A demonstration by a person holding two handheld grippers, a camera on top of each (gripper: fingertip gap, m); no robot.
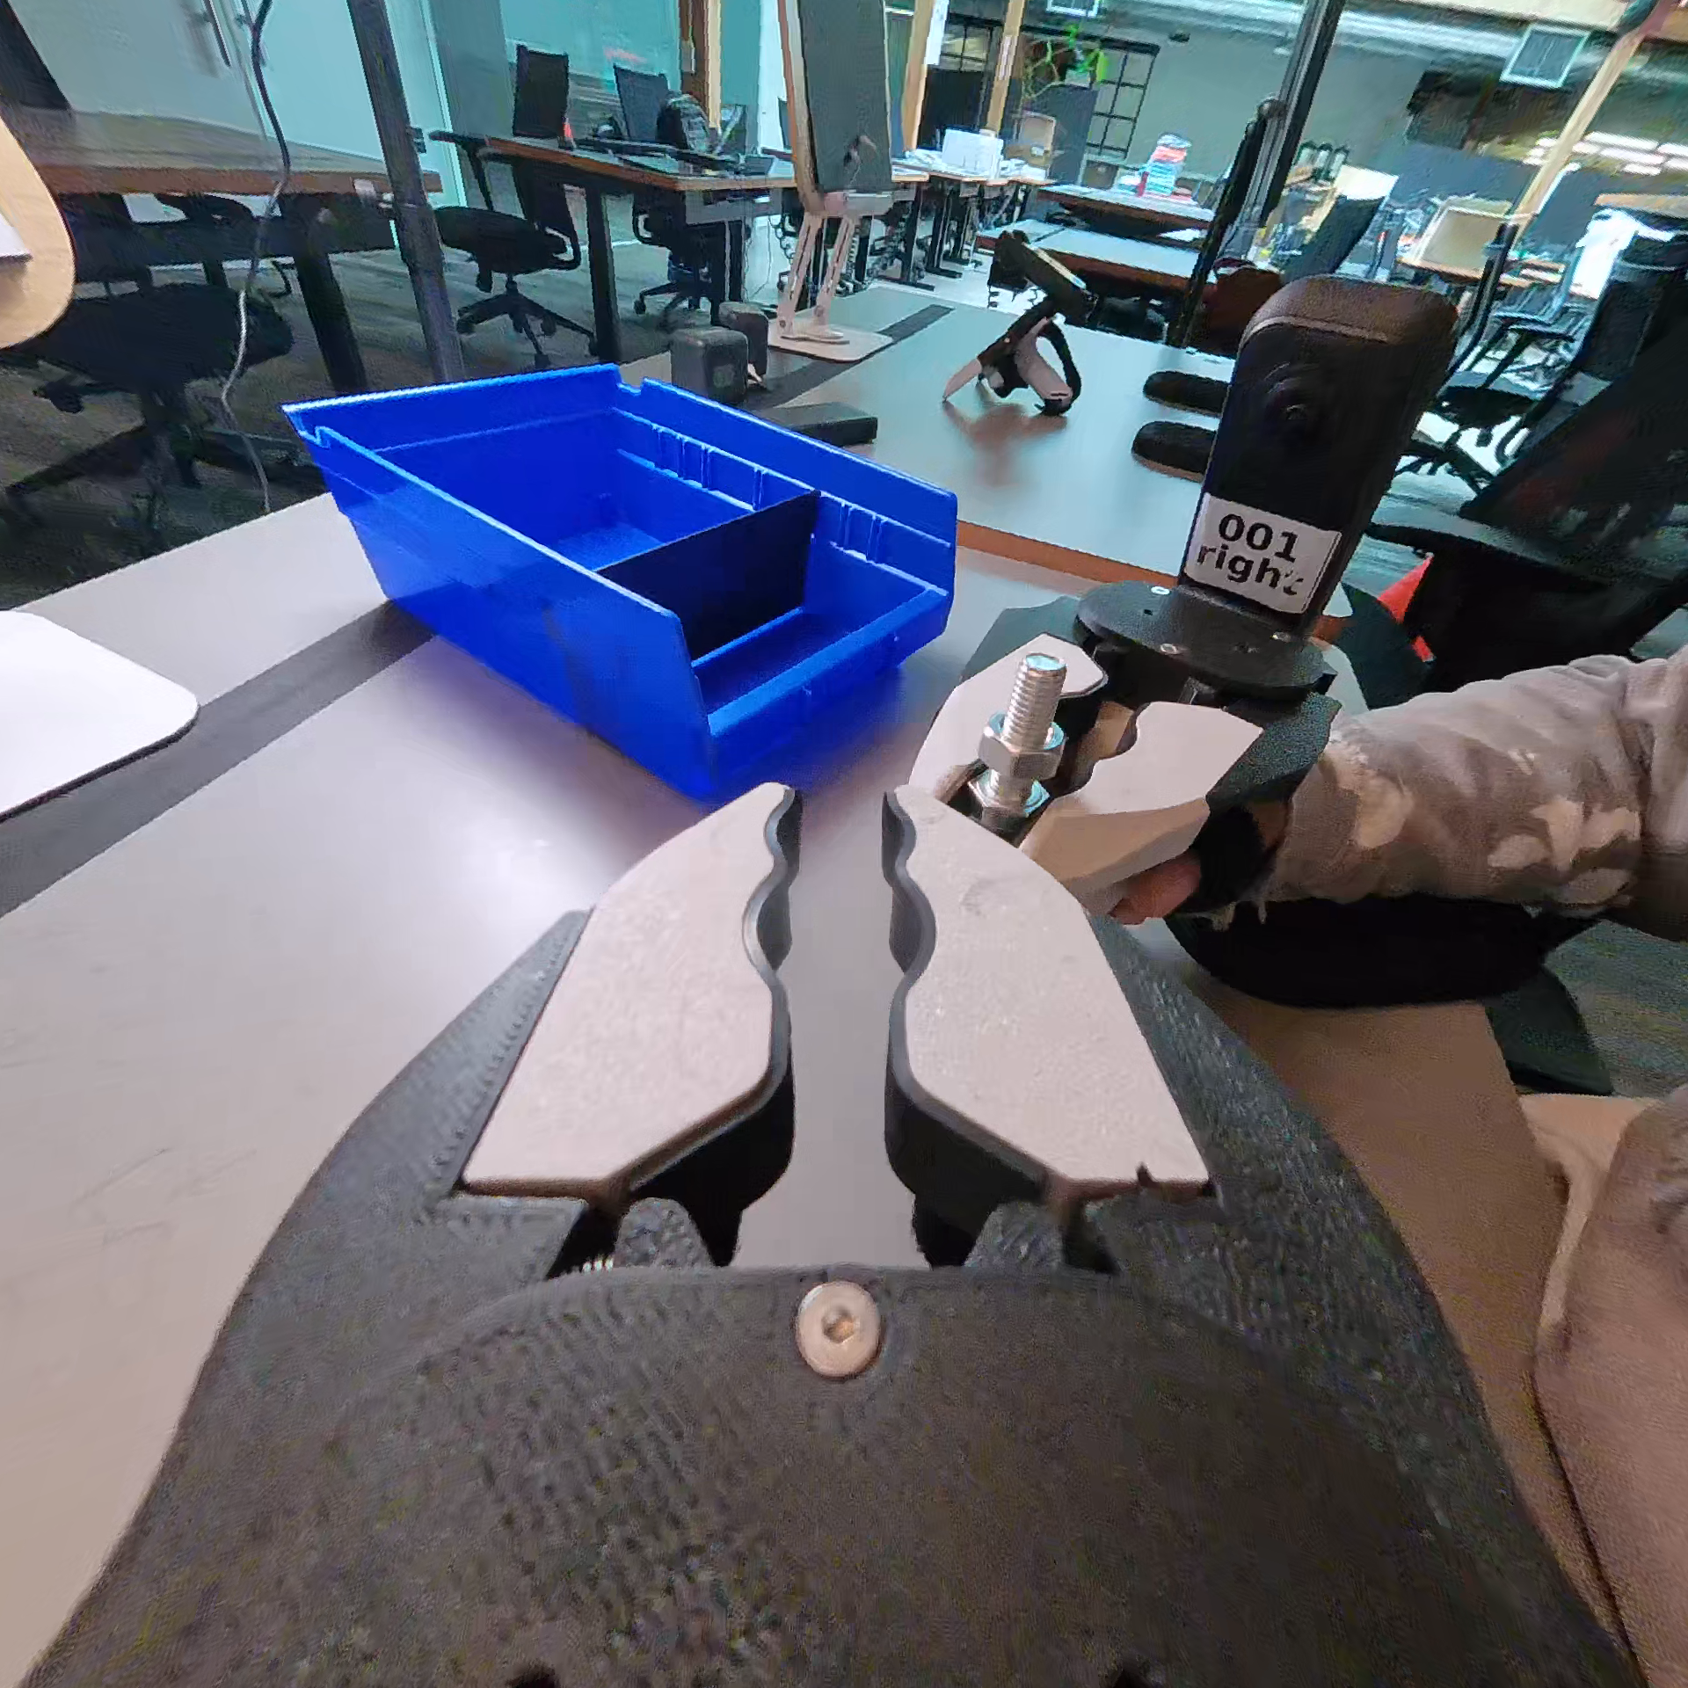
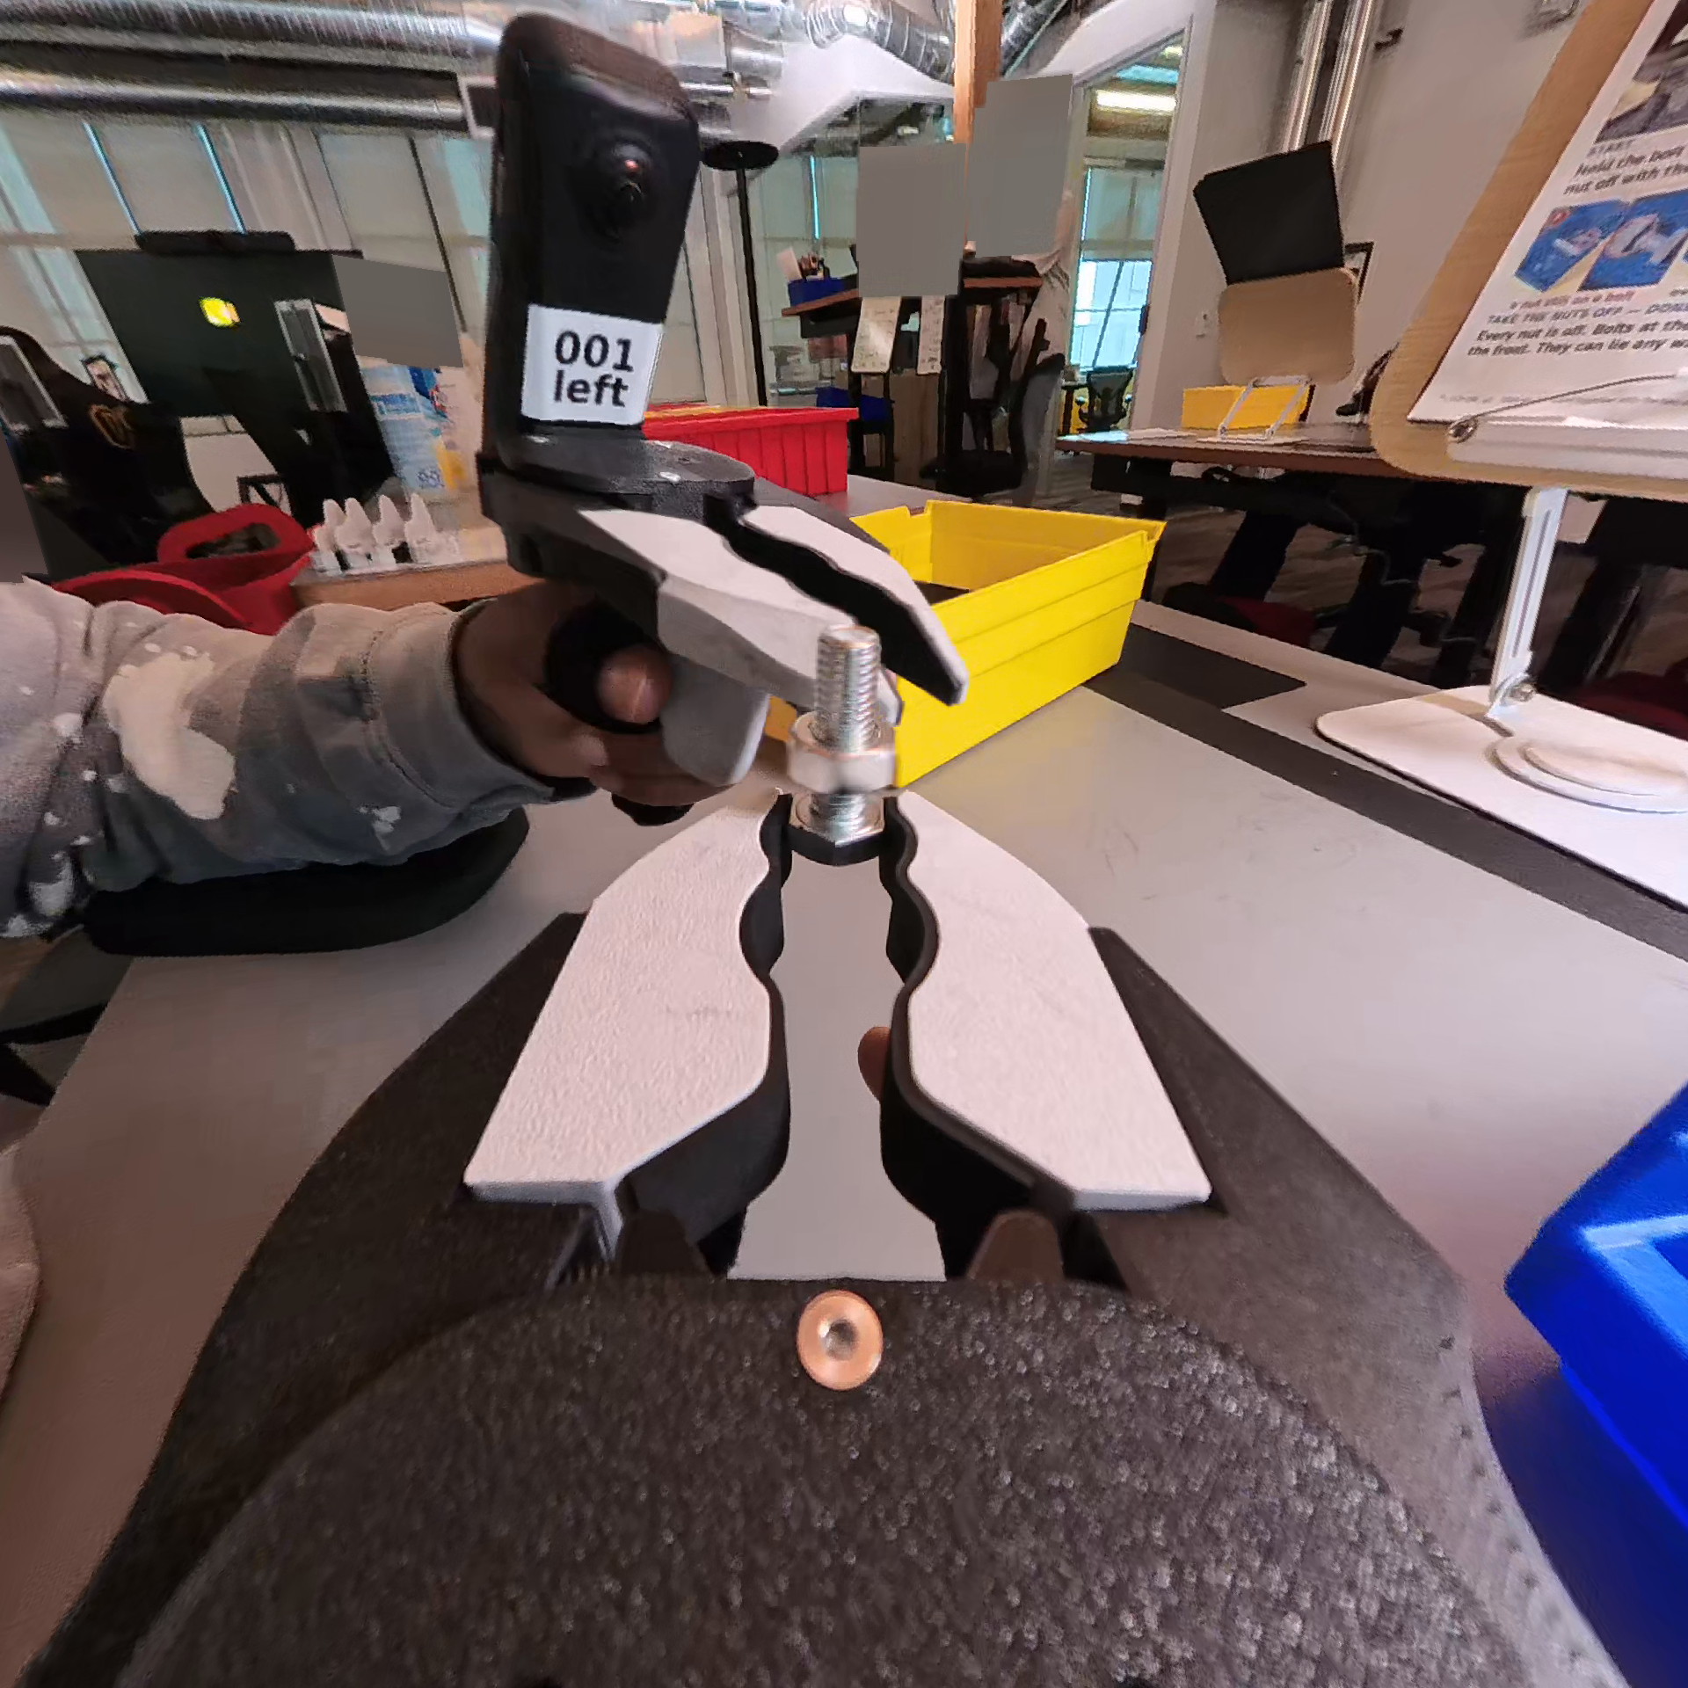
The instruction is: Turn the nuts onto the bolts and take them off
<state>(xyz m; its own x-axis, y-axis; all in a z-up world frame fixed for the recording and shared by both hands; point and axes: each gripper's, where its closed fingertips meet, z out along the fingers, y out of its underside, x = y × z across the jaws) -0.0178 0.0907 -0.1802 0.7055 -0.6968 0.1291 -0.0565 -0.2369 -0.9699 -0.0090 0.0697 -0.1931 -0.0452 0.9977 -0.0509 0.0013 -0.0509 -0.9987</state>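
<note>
My right gripper [image 2: 836,827] is shut on the head of a silver bolt [image 2: 845,694] and holds it upright above the grey table [image 2: 1187,913]. A hex nut [image 2: 840,754] sits low on the thread, just above the head. The left wrist view shows the same bolt [image 1: 1032,685], nut [image 1: 1021,742] and right gripper [image 1: 991,808] just right of my left fingertips. My left gripper [image 1: 840,804] is open a narrow gap and empty. In the right wrist view the left gripper [image 2: 918,680] is beside the top of the bolt, not on the nut.
A blue bin [image 1: 511,566] with a black divider stands on the table to the left of the bolt; its corner also shows in the right wrist view [image 2: 1626,1279]. A yellow bin [image 2: 1023,621] stands behind the bolt. An instruction board [image 2: 1553,274] on a white stand is at the right. Only a small space, under 4 cm, lies between the two pairs of fingers.
</note>
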